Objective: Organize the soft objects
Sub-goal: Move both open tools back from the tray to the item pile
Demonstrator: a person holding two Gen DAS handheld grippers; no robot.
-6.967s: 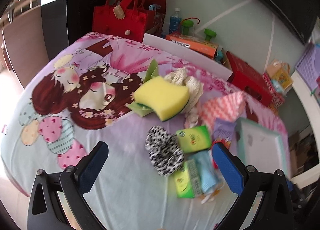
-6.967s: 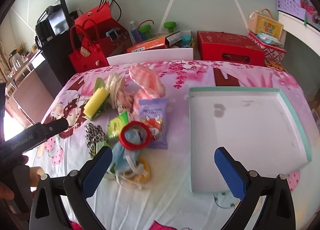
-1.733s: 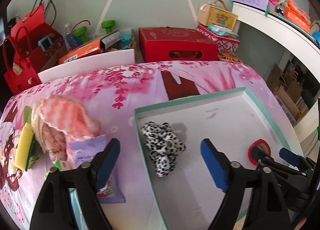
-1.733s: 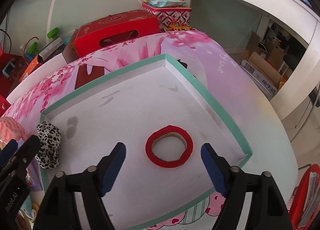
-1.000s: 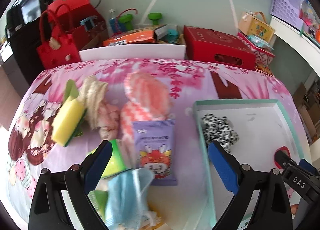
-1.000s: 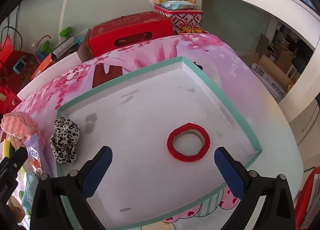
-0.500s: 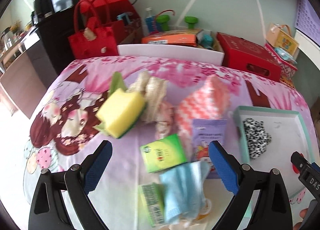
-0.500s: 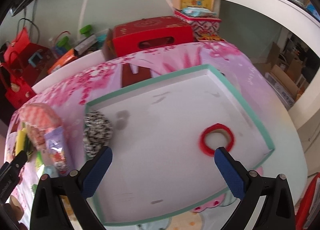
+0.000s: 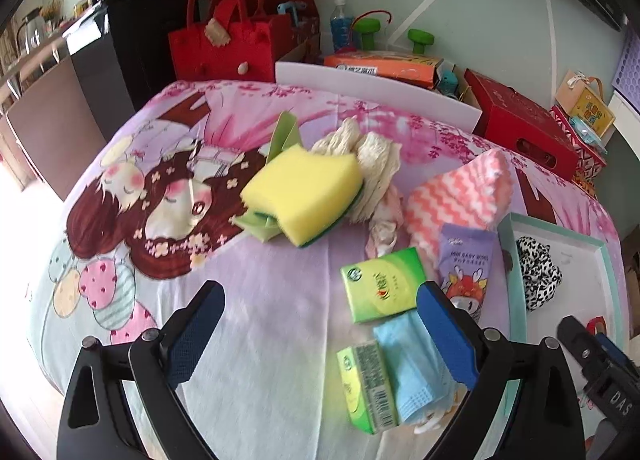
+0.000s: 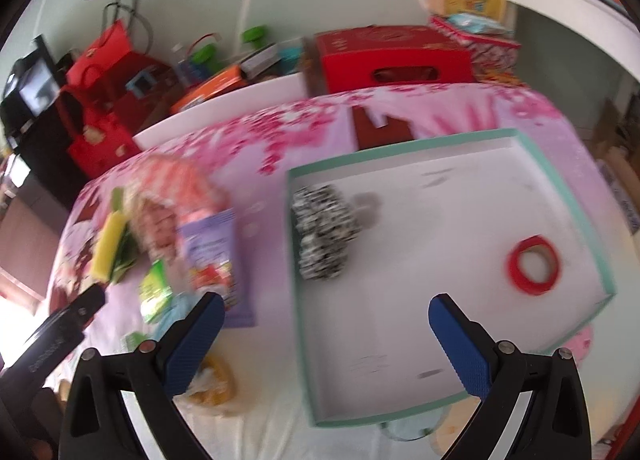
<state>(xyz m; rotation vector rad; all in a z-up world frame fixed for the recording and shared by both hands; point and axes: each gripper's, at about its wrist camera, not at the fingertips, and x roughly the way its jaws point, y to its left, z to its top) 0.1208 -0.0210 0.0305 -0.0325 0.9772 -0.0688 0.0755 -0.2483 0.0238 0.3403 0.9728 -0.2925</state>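
I am seeing bright daylight overexposing the far left edge beyond both grippers' jaws; the right wrist view is smearing with motion blur, edges bending fisheye-wise.

Two green tissue packs (image 9: 382, 285) (image 9: 366, 387), one sponge (image 9: 304, 193).

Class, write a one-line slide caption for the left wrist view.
Open left claw hovers above a yellow sponge, tissue packs and a blue face mask on a cartoon bedsheet.

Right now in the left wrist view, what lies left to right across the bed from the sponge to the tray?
Yellow sponge → cream rag → pink zigzag cloth → leopard scrunchie, inside the tray.
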